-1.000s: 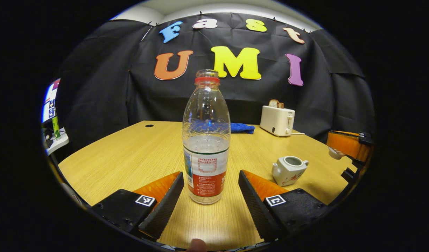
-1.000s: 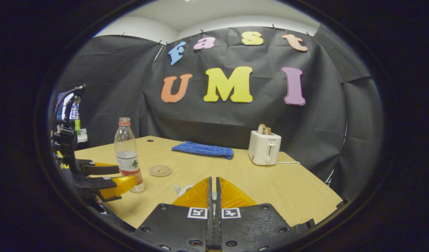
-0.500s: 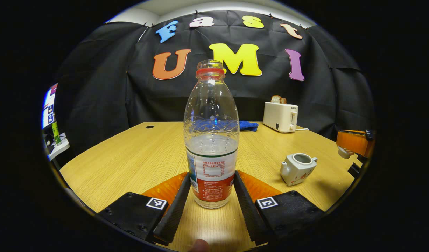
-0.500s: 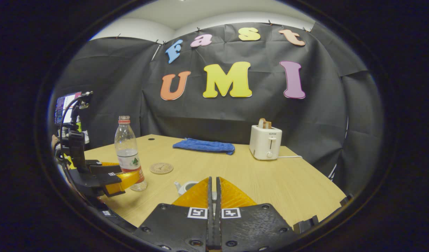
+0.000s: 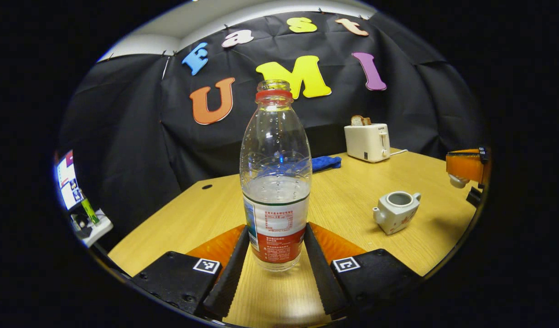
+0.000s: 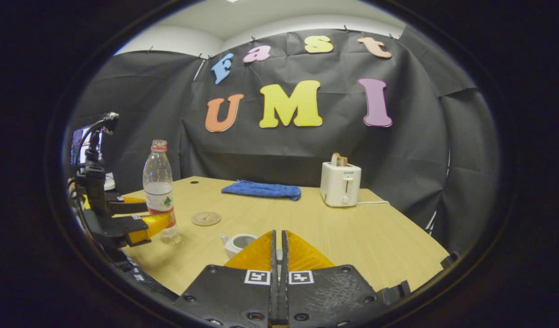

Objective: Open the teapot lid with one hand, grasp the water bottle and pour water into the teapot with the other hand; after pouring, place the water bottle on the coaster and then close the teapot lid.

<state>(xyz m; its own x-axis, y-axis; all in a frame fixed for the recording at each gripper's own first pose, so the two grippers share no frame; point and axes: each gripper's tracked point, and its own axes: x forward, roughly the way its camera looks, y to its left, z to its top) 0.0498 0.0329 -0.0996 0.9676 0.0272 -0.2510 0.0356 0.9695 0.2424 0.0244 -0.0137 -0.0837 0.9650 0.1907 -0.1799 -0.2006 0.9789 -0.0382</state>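
Both fingers of the left gripper point(image 5: 276, 248) press against the labelled lower part of the water bottle point(image 5: 276, 182), one on each side, in the left gripper view; the bottle stands upright, uncapped, with a red ring at its neck and water up to about the top of the label. Whether its base touches the wooden table point(image 5: 352, 200) I cannot tell. To the right on the table sits the white teapot point(image 5: 396, 211) with its mouth uncovered, and at the far right edge the right gripper point(image 5: 462, 175) holds a small white piece that looks like the teapot lid point(image 5: 457, 181). A blue cloth point(image 5: 326, 162) and a white toaster point(image 5: 367, 142) with bread in it lie near the back wall. From the right gripper view, the right gripper point(image 6: 278, 246) has its fingers drawn nearly together with only a thin slit between them; what they pinch is hidden there. The teapot point(image 6: 236, 242) sits just beyond the fingertips, a round coaster point(image 6: 206, 218) lies farther left, and the left gripper point(image 6: 145, 221) grips the bottle point(image 6: 158, 187) at the table's left edge. The cloth point(image 6: 261, 190) and toaster point(image 6: 340, 183) stand behind.
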